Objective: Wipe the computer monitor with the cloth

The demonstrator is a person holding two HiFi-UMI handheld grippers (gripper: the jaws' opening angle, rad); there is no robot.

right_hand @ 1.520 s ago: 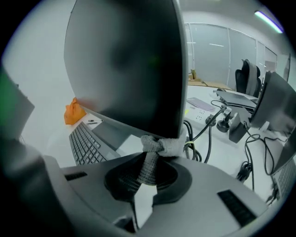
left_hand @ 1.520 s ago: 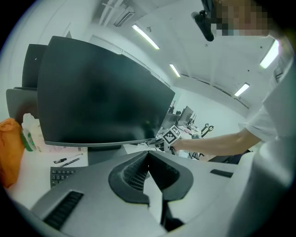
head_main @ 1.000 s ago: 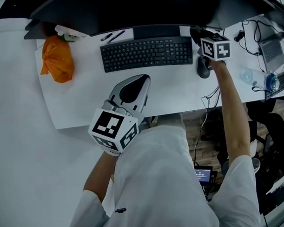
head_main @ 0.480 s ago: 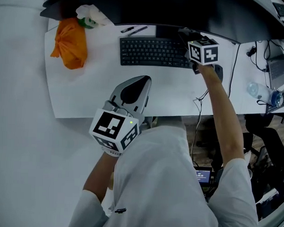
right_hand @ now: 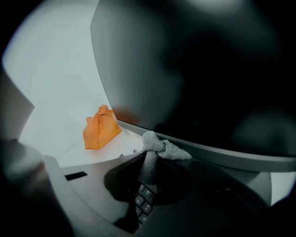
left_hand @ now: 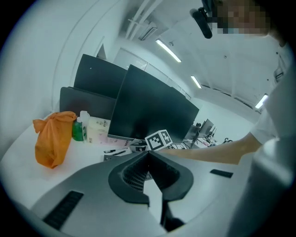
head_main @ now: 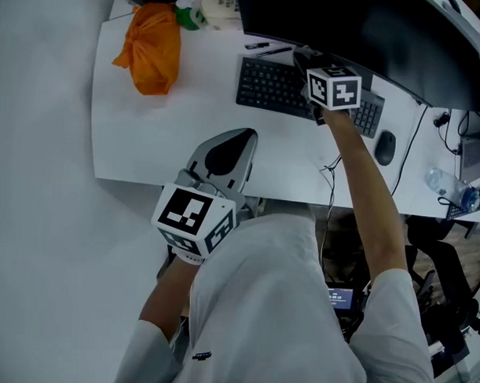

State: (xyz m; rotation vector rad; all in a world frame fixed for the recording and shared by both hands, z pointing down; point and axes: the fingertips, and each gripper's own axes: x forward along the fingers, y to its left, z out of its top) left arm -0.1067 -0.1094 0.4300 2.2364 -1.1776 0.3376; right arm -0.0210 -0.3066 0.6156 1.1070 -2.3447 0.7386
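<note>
The dark monitor (head_main: 371, 34) stands at the back of the white desk (head_main: 179, 137) and fills most of the right gripper view (right_hand: 194, 69). My right gripper (head_main: 306, 62) reaches over the keyboard (head_main: 275, 86) to the monitor's lower edge. It is shut on a grey knitted cloth (right_hand: 162, 148), whose bunched end sticks out past the jaws (right_hand: 150, 159) and lies against the screen's bottom bezel. My left gripper (head_main: 226, 151) hovers near the desk's front edge, close to my body, shut and holding nothing (left_hand: 149, 155).
An orange bag (head_main: 151, 46) sits at the desk's back left beside a green bottle (head_main: 185, 16) and a white box (left_hand: 98, 129). Two pens (head_main: 265, 48) lie behind the keyboard. A mouse (head_main: 385, 147), cables and a water bottle (head_main: 445, 182) are at the right.
My right gripper has slid left with the cloth along the monitor's lower edge, from above the mouse to over the keyboard. The head view has swung left. The left gripper has stayed put.
</note>
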